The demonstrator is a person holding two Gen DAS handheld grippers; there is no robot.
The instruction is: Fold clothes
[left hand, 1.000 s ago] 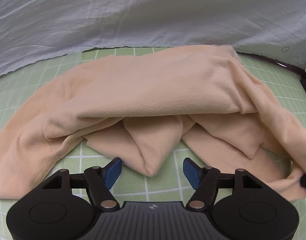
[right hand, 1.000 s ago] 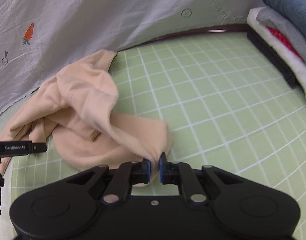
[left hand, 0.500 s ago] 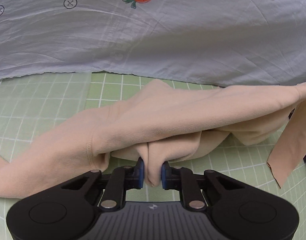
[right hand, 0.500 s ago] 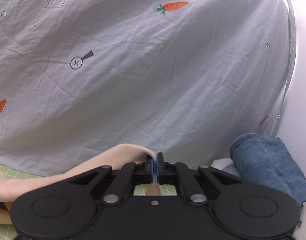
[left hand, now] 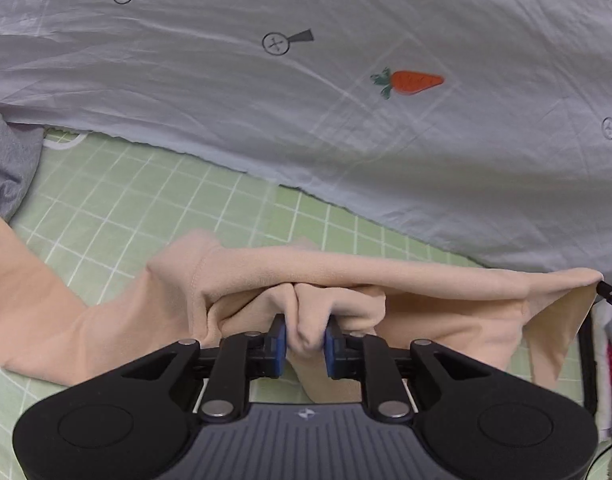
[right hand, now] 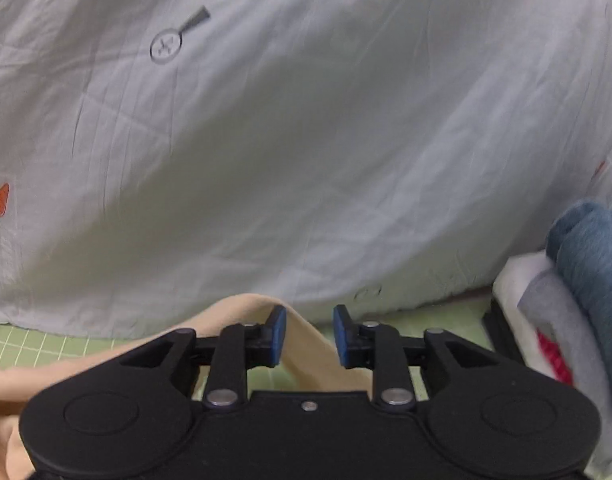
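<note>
Green gridded matting [left hand: 154, 200] is serving as the folding surface, with a pale grey sheet printed with carrots [left hand: 345, 112] hanging behind it. Above the mat, the peach garment [left hand: 405, 280] is hanging stretched in a long ridge, one sleeve-like end trailing onto the mat at the left; it is being held up this way probably so the cloth can hang straight before a fold is laid. The left gripper [left hand: 304, 340] is pinching a thick bunched fold of it between its blue pads, which are bulging the fabric. The right gripper [right hand: 309, 334] is standing spread: the garment's edge is draped over its left pad and across the gap, but the right pad is not touching the cloth. Its jaws have just been opening, so that corner is probably being let go. Off to the right, folded clothes are stacked [right hand: 577, 280], blue on top; grey cloth [left hand: 10, 168] is lying at the mat's left edge.

Compared with a second ago, the garment is no longer heaped on the mat but lifted, the left gripper has gone from wide open to clamped on cloth, and the right has gone from clamped to spread.
</note>
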